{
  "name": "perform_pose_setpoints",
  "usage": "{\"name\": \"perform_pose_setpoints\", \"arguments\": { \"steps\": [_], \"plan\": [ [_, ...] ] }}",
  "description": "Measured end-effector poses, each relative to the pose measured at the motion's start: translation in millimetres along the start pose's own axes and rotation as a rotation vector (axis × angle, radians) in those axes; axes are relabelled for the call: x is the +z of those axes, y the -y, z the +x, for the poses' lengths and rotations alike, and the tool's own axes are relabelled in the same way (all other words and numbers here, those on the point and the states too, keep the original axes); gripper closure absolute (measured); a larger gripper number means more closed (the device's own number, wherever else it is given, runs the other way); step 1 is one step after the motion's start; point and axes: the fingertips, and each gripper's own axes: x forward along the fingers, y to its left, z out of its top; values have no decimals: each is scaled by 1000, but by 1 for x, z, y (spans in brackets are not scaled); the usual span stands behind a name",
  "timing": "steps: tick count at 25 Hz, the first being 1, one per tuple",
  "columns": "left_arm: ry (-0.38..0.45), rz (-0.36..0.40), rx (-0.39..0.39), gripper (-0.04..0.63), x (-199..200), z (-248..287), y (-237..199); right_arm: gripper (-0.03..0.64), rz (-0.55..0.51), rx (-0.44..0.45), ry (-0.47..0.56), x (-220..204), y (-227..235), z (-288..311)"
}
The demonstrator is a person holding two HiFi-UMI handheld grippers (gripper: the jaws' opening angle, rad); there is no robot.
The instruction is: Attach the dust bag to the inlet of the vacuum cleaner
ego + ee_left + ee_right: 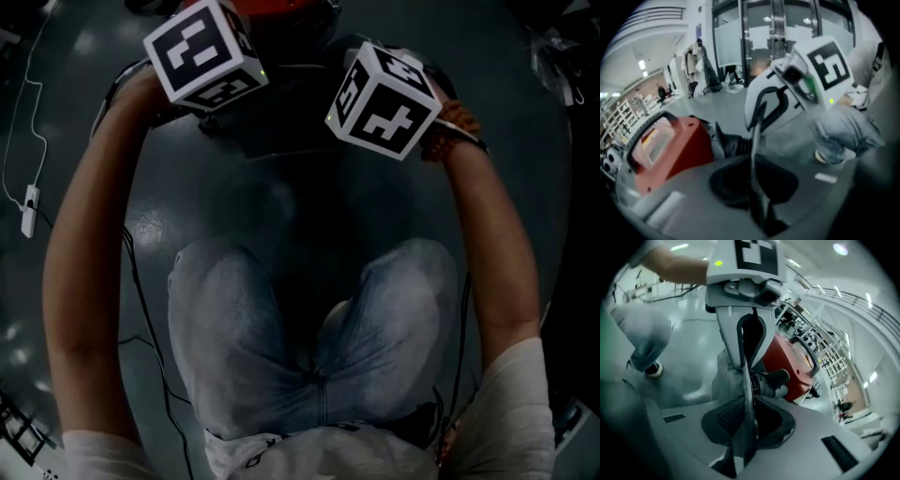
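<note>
- White cable (19,141): lies on the dark floor (534,216) at the far left of the head view, with a small white block at its lower end.
- Left gripper (754,180): jaws drawn together on the thin edge of the dust bag (755,140), which rises edge-on from between the pads. Its marker cube sits upper left in the head view.
- Vacuum cleaner (670,145): red body with a black handle, on the floor beyond both grippers. In the left gripper view it is left of the bag, in the right gripper view right of it.
- Black ribbed inlet (733,143): juts from the red body towards the bag and ends just beside the bag's edge (contact cannot be told).
- Dust bag, position: stretched between the two grippers, one end in each, directly in front of the inlet. Grey fabric hangs beside the pinched edge in the right gripper view.
- Right gripper (746,420): jaws clamped on the same edge, facing the left gripper nose to nose. Its cube sits upper right in the head view.
- Person's knees (309,337): in jeans, below the grippers, forearms reaching forward on either side.
</note>
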Motion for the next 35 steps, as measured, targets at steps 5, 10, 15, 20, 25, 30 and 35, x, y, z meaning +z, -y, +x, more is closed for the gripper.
{"name": "perform_pose_setpoints", "arguments": {
  "steps": [5, 10, 15, 20, 25, 30, 35],
  "plan": [
    [29, -6, 44, 561, -8, -3, 3, 558, -202, -75, -88, 11, 2, 2],
    [-208, 235, 124, 563, 2, -1, -12, 561, 154, 8, 57, -7, -2, 1],
    [-145, 168, 54, 558, 16, 6, -10, 561, 274, 39, 89, -14, 5, 0],
    [19, -41, 12, 560, -3, 1, -7, 560, -84, -59, -62, 3, 8, 4],
    [-22, 44, 61, 563, 4, 0, -8, 560, 3, -46, -9, -1, 9, 3],
    [-152, 190, 51, 557, 18, 7, -12, 560, 256, 7, 84, -16, 10, 1],
    [3, -27, 26, 558, 3, 2, -14, 558, -23, -70, -47, -2, 13, 3]
  ]
}}
